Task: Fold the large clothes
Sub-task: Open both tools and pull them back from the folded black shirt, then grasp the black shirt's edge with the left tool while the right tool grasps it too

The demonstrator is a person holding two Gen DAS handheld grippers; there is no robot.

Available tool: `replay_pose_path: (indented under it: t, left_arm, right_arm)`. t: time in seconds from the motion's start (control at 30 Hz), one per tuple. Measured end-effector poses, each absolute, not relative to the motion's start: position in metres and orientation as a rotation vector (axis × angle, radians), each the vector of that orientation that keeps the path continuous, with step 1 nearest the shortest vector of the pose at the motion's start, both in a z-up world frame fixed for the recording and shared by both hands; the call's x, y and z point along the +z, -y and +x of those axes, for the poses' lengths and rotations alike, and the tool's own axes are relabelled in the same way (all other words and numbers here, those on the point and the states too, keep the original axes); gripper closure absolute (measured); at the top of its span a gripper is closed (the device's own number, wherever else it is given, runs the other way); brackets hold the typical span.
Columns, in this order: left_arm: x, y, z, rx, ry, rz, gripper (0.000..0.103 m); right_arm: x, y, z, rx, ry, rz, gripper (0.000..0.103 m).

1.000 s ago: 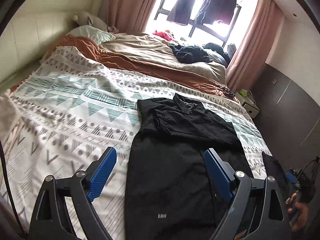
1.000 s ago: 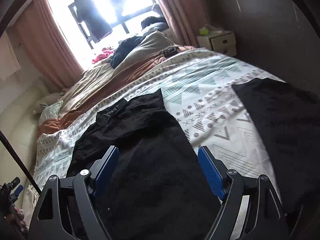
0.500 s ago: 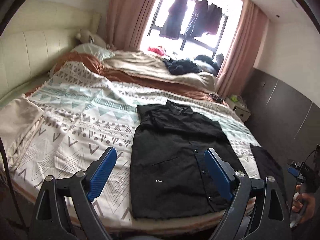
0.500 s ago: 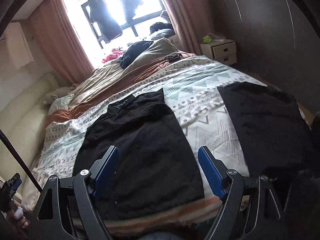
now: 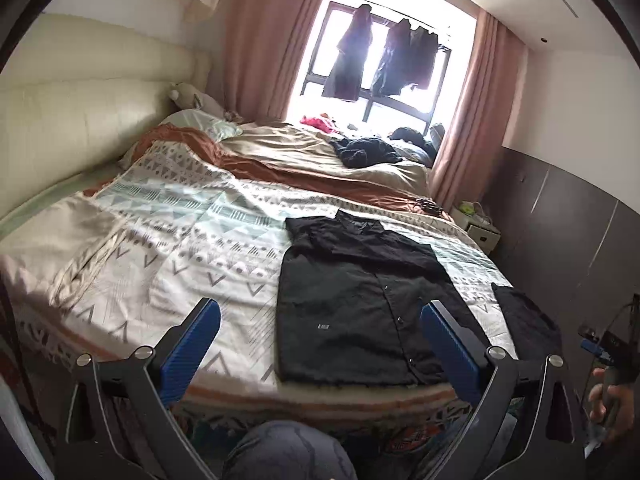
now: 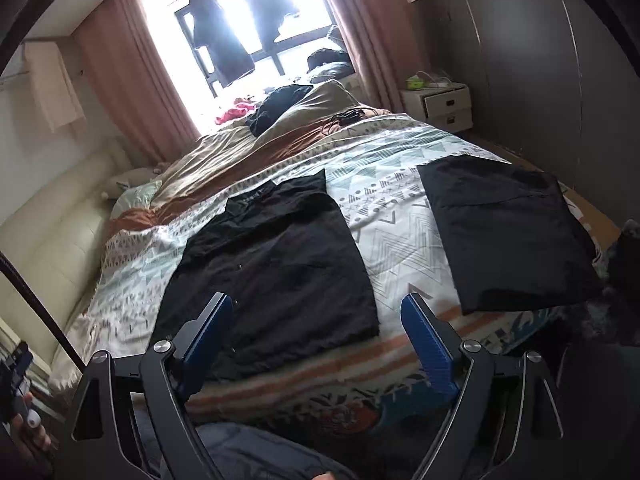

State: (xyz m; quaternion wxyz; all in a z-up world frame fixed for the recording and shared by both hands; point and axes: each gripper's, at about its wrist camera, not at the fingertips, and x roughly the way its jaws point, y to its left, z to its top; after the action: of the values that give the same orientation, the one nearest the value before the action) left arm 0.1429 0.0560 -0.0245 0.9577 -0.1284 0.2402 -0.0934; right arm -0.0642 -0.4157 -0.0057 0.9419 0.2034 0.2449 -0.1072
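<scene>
A patterned quilt covers the bed; the black shirt lies flat at twelve o'clock, hem near the edge; the folded garment is partly cut off; left gripper and right gripper have just been opening, jaws spread, empty.

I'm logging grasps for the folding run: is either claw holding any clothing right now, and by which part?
Nothing is held. The left claw and right claw are open and empty, off the black shirt.

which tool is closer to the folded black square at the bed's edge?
Right. The right tool hangs open off the bed's edge, the folded black piece just to its right. The left tool sits beyond the black shirt, further away.
</scene>
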Motion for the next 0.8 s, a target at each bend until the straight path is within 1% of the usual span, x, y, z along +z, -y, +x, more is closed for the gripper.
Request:
replay_pose_path:
  t: [0.27,0.5,0.63,0.7,0.77,0.8]
  left_arm:
    - [-0.049,-0.058,0.123,-0.180,-0.539,-0.262,0.001]
    - [-0.073,-0.054,0.145,-0.181,-0.609,-0.254,0.001]
    - [-0.095,-0.060,0.161,-0.191,-0.638,-0.302,0.001]
    - [-0.111,-0.062,0.174,-0.194,-0.670,-0.330,0.004]
    - [-0.126,-0.061,0.187,-0.197,-0.711,-0.342,0.009]
    - [-0.132,-0.059,0.192,-0.201,-0.725,-0.345,0.010]
  right_arm:
    - [-0.040,0.438,-0.088,-0.167,-0.521,0.441,0.018]
    - [-0.067,0.449,-0.079,-0.202,-0.568,0.473,0.018]
    - [-0.076,0.452,-0.066,-0.213,-0.594,0.468,0.018]
    - [-0.079,0.449,-0.059,-0.211,-0.597,0.467,0.018]
    - [-0.085,0.450,-0.048,-0.217,-0.617,0.485,0.018]
    - [-0.088,0.449,-0.045,-0.216,-0.620,0.493,0.018]
